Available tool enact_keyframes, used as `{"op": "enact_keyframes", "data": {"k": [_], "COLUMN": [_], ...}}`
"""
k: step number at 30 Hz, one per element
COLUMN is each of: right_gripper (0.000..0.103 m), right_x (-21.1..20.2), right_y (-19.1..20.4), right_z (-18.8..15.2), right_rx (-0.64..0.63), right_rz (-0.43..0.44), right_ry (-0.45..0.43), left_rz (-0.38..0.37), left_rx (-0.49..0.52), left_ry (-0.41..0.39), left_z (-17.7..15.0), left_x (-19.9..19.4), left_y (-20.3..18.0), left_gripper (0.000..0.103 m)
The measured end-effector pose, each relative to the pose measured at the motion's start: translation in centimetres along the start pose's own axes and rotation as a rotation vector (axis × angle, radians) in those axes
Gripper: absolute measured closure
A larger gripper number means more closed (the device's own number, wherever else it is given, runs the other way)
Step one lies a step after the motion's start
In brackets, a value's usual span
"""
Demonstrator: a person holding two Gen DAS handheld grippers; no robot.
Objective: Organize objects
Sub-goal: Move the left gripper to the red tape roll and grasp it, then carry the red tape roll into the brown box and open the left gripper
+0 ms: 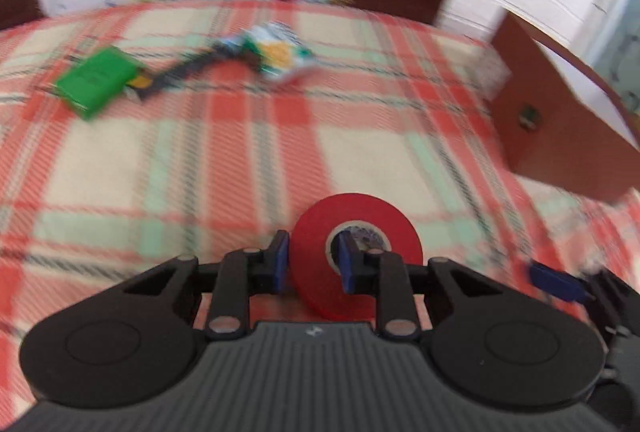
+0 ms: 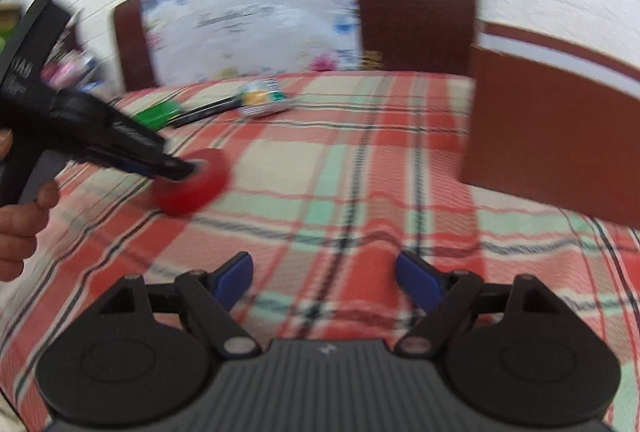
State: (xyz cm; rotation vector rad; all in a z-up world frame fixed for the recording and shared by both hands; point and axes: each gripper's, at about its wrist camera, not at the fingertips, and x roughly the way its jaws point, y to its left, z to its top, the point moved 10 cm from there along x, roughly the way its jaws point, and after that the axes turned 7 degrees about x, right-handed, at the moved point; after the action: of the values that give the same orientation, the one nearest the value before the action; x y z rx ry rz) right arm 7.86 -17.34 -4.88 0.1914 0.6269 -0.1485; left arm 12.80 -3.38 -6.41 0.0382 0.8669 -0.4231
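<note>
- Standing open at the right, the brown box (image 2: 548, 136) hid its contents.
- Left gripper (image 1: 312, 260) pinched the red tape roll (image 1: 354, 232), one finger through its core.
- Right gripper (image 2: 325, 274) gaped wide, empty.

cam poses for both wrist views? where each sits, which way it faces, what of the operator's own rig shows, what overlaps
Left wrist: on the left gripper, facing forward over the plaid cloth; own fingers pinch the red tape roll.
Right wrist: on the right gripper, facing the same cloth; own open fingers, plus the left gripper and hand.
Shared: tape roll, green box, brown box.
</note>
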Motion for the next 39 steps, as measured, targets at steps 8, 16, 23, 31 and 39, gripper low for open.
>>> {"op": "enact_keyframes", "data": {"k": [8, 16, 23, 31, 39], "right_gripper": [0.032, 0.035, 0.038, 0.038, 0.036], "right_x": [-0.5, -3.4, -7.1, -5.9, -3.1], "right_y": [4.3, 2.4, -5.4, -18.2, -24.1], "right_z": [-1.3, 1.8, 8.4, 12.4, 11.7], "right_rx": [-0.178, -0.112, -0.09, 0.064, 0.157], "right_rz": [0.048, -0.009, -0.224, -0.359, -0.436], "right_ry": [0.012, -0.123, -0.314, -0.303, -0.269], "left_rz": [-0.055, -0.118, -0.211, -0.234, -0.127], "left_rx": [0.117, 0.18, 0.289, 0.356, 0.343], "left_ry": [0.017, -0.086, -0.197, -0.212, -0.175], "left_z": [-1.5, 4.8, 13.3, 19.1, 18.4], "left_x": [0.2, -2.5, -1.8, 4.7, 7.3], "left_y": [-4.8, -9.2, -18.8, -27.0, -25.8], "left_gripper": [0.075, 0.075, 0.075, 0.074, 0.068]}}
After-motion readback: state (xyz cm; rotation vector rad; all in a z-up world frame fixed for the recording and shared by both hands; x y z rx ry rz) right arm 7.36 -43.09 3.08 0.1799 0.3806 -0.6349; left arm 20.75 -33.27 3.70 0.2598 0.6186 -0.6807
